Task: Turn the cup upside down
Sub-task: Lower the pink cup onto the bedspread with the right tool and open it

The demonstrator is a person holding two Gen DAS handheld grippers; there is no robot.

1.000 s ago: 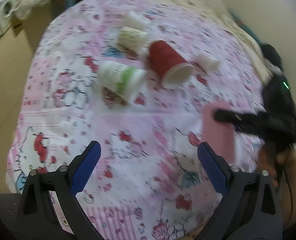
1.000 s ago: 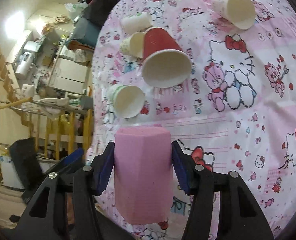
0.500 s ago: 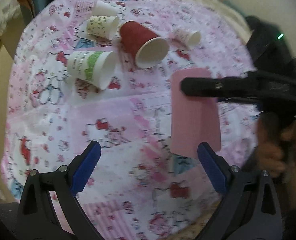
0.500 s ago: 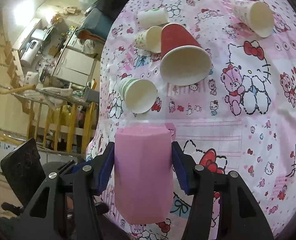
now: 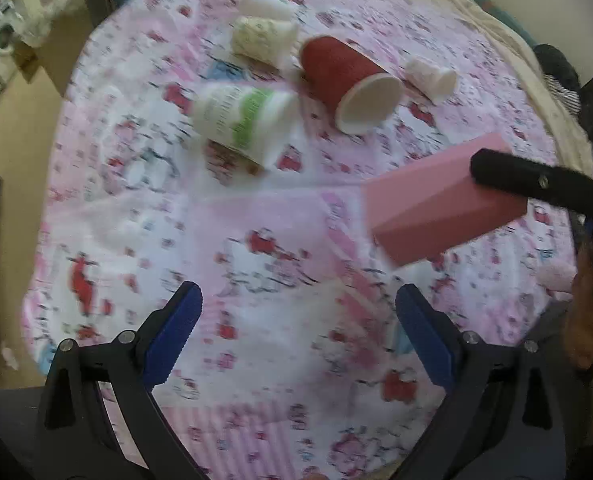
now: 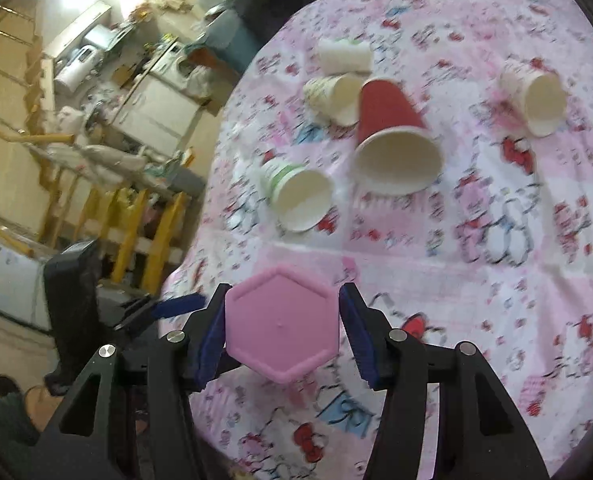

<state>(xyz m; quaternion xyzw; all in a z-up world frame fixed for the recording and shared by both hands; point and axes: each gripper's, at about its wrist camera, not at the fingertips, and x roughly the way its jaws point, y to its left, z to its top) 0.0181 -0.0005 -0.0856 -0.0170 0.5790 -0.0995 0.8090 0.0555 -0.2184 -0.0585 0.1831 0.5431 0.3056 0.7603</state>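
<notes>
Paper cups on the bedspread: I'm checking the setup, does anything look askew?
Yes: the red cup, the green-banded cup and three white ones lie tipped on their sides. The right gripper holds the pink hexagonal cup tilted.

Black gripper frames, blue ribbed fingers (image 5: 172,340), silver screws (image 6: 397,335).

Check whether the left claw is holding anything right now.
No, the left claw is open with only the patterned cloth showing between its blue pads.

- No words, brands or numbers are legible anywhere.
- The green-banded cup (image 5: 243,119) carries print, but it is too blurred to read.
- The sheet (image 5: 280,264) shows only cartoon cat pictures.
</notes>
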